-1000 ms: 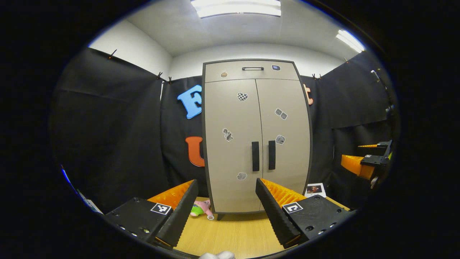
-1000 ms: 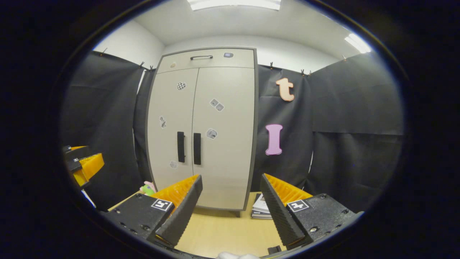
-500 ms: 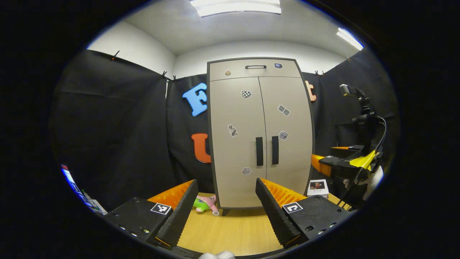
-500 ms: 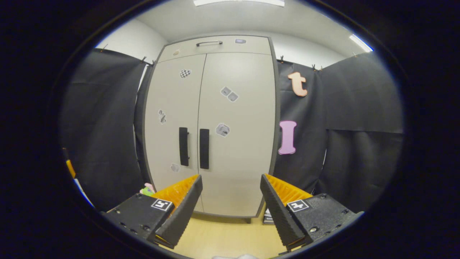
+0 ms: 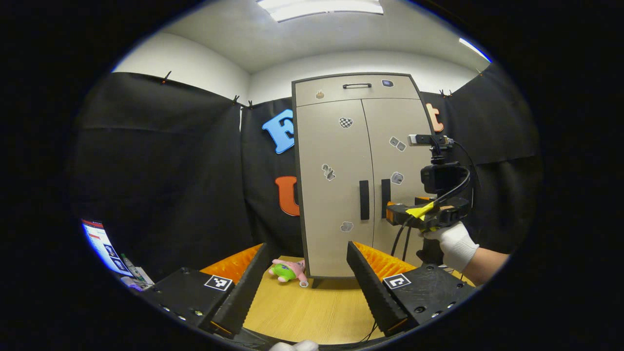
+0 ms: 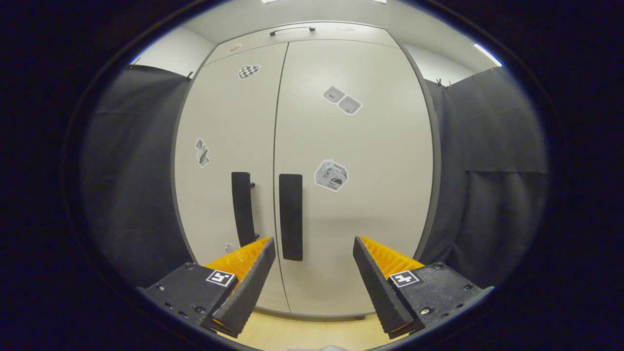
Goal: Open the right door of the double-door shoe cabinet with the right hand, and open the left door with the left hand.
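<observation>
The beige double-door shoe cabinet stands upright with both doors closed. In the left gripper view its dark left handle and right handle sit side by side at the centre seam. My left gripper is open, well back from the cabinet. A gloved hand holds my right gripper just in front of the right handle. In the right gripper view the cabinet looms close. My right gripper is open, and the right handle hangs just above its left finger, beside the left handle.
A top drawer with a bar handle sits above the doors. A pink-and-green plush toy lies on the wooden surface at the cabinet's left foot. Printed sheets and pens lie at the far left. Black cloth walls close both sides.
My right gripper has moved forward until it is close to the right door's handle. The left gripper view has swung a little left. Both doors stay closed.
</observation>
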The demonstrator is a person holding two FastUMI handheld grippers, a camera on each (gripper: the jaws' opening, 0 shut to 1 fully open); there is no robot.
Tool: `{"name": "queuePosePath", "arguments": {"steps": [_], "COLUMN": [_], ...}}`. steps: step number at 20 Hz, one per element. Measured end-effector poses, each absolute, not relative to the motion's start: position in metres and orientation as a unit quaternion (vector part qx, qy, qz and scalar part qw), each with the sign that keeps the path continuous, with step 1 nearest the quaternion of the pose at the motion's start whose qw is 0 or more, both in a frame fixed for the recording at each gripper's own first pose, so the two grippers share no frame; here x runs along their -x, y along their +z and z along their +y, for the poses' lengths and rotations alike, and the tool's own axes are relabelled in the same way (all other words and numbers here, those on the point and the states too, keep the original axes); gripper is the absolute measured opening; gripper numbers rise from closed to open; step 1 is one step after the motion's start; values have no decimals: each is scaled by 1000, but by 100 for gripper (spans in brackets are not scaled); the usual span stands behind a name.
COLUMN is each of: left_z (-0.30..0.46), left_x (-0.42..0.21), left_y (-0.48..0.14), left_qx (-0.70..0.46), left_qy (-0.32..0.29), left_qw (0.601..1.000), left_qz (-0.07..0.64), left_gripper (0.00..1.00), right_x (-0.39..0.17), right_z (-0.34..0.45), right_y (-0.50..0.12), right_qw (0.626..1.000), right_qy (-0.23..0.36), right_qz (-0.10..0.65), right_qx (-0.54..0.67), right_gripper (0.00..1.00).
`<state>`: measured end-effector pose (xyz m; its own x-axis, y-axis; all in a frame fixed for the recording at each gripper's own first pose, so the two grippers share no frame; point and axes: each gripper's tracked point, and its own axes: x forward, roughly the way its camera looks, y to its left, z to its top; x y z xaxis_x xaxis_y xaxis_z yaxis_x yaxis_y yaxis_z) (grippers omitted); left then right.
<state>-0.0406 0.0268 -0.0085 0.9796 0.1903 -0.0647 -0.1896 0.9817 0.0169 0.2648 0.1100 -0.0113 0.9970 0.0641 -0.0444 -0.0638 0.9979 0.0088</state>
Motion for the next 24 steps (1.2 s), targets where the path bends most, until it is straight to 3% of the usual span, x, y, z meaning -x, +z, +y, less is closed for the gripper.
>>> {"name": "queuePosePath", "arguments": {"steps": [7, 10, 17, 23, 24], "left_z": [41, 43, 49, 57, 57], "left_x": [26, 20, 21, 32, 35], "left_y": [-13, -12, -12, -6, -5], "left_qx": [1, 3, 9, -1, -2], "left_qy": [130, 135, 140, 141, 141], "left_qw": [991, 990, 989, 989, 989], "left_qz": [43, 44, 41, 37, 34], "left_gripper": [96, 96, 96, 96, 100], "right_x": [-318, -326, -333, -331, -329], "right_z": [134, 141, 142, 141, 141], "right_y": [-9, -12, -10, -11, -11], "right_qw": [998, 998, 998, 996, 996], "right_qy": [45, 42, 30, 49, 54], "right_qz": [32, 43, 50, 60, 61], "right_qx": [0, 11, -34, -34, -33], "right_gripper": [91, 79, 39, 27, 24]}}
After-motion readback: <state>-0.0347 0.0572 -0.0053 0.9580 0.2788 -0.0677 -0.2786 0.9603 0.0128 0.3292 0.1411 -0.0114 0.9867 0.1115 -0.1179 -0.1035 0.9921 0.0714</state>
